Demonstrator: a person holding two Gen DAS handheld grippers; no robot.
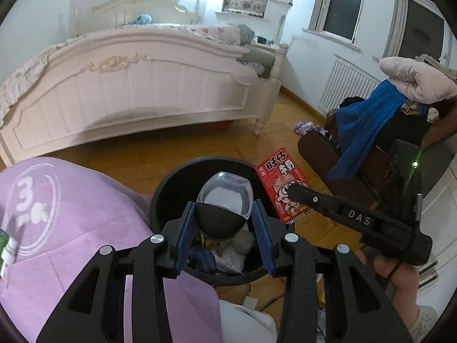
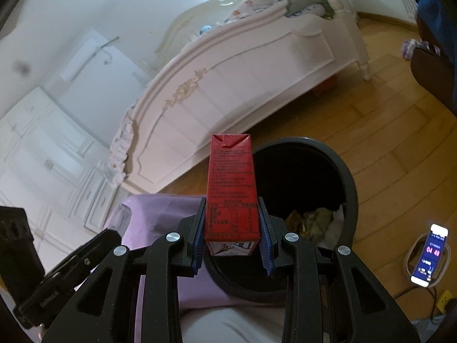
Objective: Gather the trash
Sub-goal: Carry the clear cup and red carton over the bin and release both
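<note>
My left gripper (image 1: 224, 220) is shut on a clear plastic cup with a black lid (image 1: 224, 204) and holds it over the open black trash bin (image 1: 168, 183). My right gripper (image 2: 232, 240) is shut on a red milk carton (image 2: 232, 188), held upright above the near-left rim of the same bin (image 2: 337, 165). The carton (image 1: 281, 183) and the right gripper also show in the left wrist view, just right of the bin. Wrappers and crumpled paper (image 2: 317, 220) lie inside the bin.
A purple cloth (image 1: 71, 228) lies left of the bin. A white bed (image 1: 137, 91) stands behind on the wooden floor. A dark chair with blue cloth (image 1: 365, 131) is at the right. A lit phone with a cable (image 2: 430, 254) lies on the floor.
</note>
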